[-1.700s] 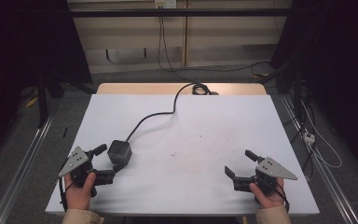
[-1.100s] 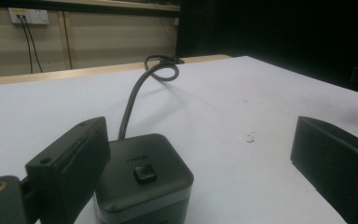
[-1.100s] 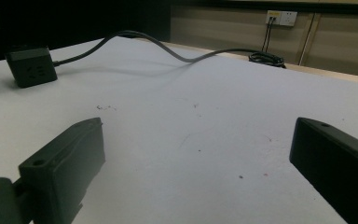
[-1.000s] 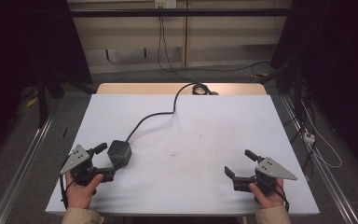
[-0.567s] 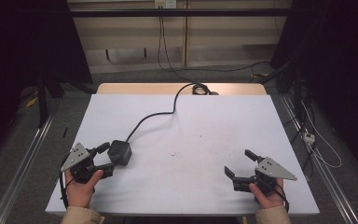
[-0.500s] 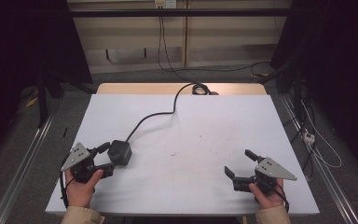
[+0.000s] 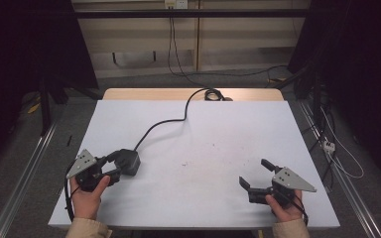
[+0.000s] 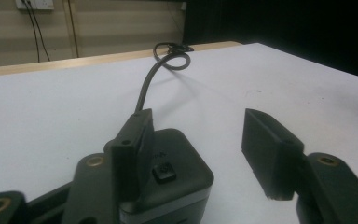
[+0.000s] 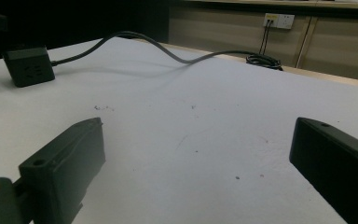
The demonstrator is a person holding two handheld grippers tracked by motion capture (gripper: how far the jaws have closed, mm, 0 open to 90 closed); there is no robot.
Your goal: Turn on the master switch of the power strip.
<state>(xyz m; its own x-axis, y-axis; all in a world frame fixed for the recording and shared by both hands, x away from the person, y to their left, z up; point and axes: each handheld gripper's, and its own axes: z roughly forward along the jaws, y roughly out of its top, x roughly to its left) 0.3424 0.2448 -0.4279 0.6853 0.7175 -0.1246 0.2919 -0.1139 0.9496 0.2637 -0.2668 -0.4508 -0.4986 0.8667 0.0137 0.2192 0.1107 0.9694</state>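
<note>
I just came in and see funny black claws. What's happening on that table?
A person holds a gripper in each hand. The left gripper is open around a black power cube, one of its fingers against its side. The cube's cable trails across the white table. The right gripper sits open with nothing between its fingers.

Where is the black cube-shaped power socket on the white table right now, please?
In the high view the black cube-shaped power socket sits near the white table's front-left, between the open left gripper's jaws.
</note>
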